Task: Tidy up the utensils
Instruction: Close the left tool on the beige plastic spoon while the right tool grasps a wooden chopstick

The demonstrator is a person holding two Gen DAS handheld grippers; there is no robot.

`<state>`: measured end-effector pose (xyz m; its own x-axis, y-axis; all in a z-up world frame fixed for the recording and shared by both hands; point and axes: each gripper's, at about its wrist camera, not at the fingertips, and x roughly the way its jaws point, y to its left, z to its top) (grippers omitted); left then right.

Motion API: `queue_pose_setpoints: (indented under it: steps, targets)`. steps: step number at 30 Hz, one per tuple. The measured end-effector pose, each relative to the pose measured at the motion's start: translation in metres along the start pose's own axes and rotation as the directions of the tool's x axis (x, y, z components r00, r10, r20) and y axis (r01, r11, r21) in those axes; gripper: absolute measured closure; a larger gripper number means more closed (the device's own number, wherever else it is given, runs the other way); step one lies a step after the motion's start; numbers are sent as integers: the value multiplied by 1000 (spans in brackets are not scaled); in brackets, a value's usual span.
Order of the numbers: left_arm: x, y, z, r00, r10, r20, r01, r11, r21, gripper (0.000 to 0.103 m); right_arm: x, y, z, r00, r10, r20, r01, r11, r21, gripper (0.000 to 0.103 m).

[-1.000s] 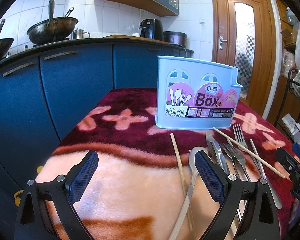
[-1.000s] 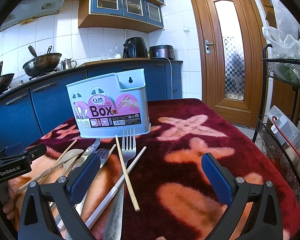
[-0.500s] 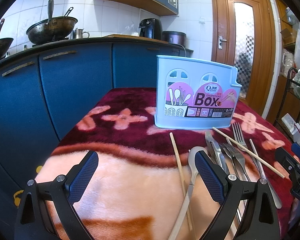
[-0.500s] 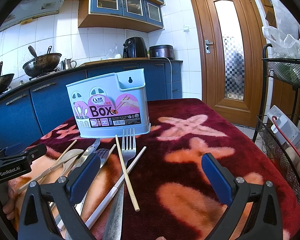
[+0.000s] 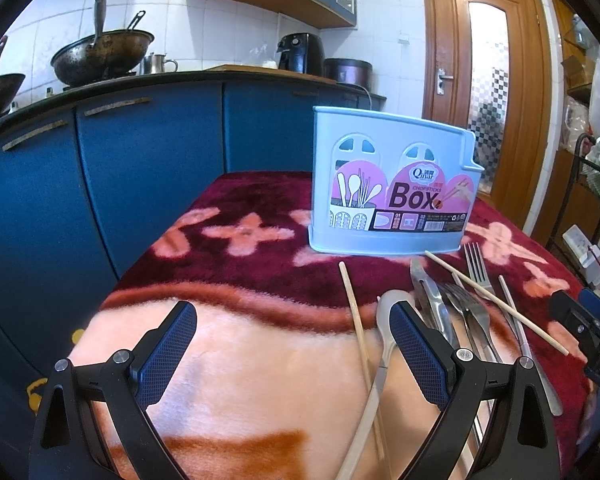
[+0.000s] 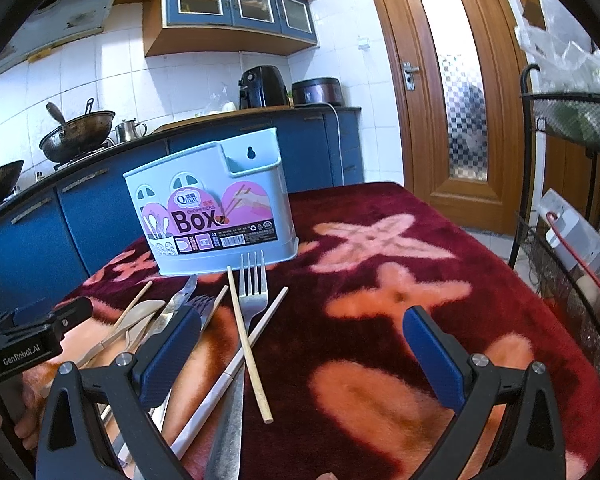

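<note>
A pale blue utensil box (image 5: 392,184) (image 6: 216,208) with a pink label stands upright on the red flowered tablecloth (image 5: 240,216) (image 6: 380,280). In front of it lie loose utensils: a steel fork (image 6: 253,288) (image 5: 476,268), wooden chopsticks (image 6: 246,340) (image 5: 360,332), a white chopstick (image 6: 236,364), a pale spoon (image 5: 384,344) and knives (image 5: 432,304). My left gripper (image 5: 294,350) is open over bare cloth, left of the pile, its right finger (image 5: 416,352) over the spoon. My right gripper (image 6: 300,356) is open, with the pile under its left finger (image 6: 172,352).
Blue kitchen cabinets (image 5: 100,184) with woks (image 5: 100,56) on the counter run behind the table. A wooden door (image 6: 448,92) stands at the back right. A wire rack (image 6: 572,264) with a white bottle sits right of the table. A hand (image 6: 24,412) holds the left gripper.
</note>
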<state>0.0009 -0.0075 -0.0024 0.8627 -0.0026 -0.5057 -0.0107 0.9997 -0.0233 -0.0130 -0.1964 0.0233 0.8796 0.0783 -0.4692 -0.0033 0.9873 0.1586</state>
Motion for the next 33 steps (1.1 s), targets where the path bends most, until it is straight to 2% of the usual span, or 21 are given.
queue_pose_setpoints:
  steps: [5, 7, 10, 13, 16, 18, 23, 27, 33]
  targets:
    - [2, -2, 4, 999, -34, -39, 35, 999, 24, 6, 0, 2, 6, 999, 4, -45, -5, 1000, -14, 0]
    - [4, -4, 4, 996, -54, -75, 57, 998, 38, 6, 1, 4, 9, 998, 13, -65, -15, 999, -32, 3]
    - [8, -6, 4, 989, -78, -128, 87, 994, 72, 6, 1, 9, 14, 995, 19, -101, -27, 997, -73, 11]
    - [8, -8, 5, 986, -72, -149, 88, 990, 108, 7, 2, 15, 19, 990, 41, -133, -58, 991, -123, 22]
    - [9, -10, 5, 980, -85, -182, 111, 984, 139, 16, 7, 21, 23, 982, 58, -182, -88, 982, -165, 32]
    - [13, -12, 5, 972, -92, -218, 127, 980, 154, 27, 10, 25, 26, 976, 66, -209, -107, 976, -189, 38]
    - [21, -15, 7, 949, -138, -285, 187, 970, 154, 45, 20, 36, 31, 958, 78, -275, -151, 955, -255, 52]
    - [27, -18, 11, 938, -158, -310, 214, 964, 157, 53, 32, 43, 35, 935, 82, -344, -190, 937, -293, 64]
    - [34, -22, 18, 921, -185, -342, 255, 951, 174, 62, 52, 54, 32, 897, 73, -436, -240, 909, -341, 71]
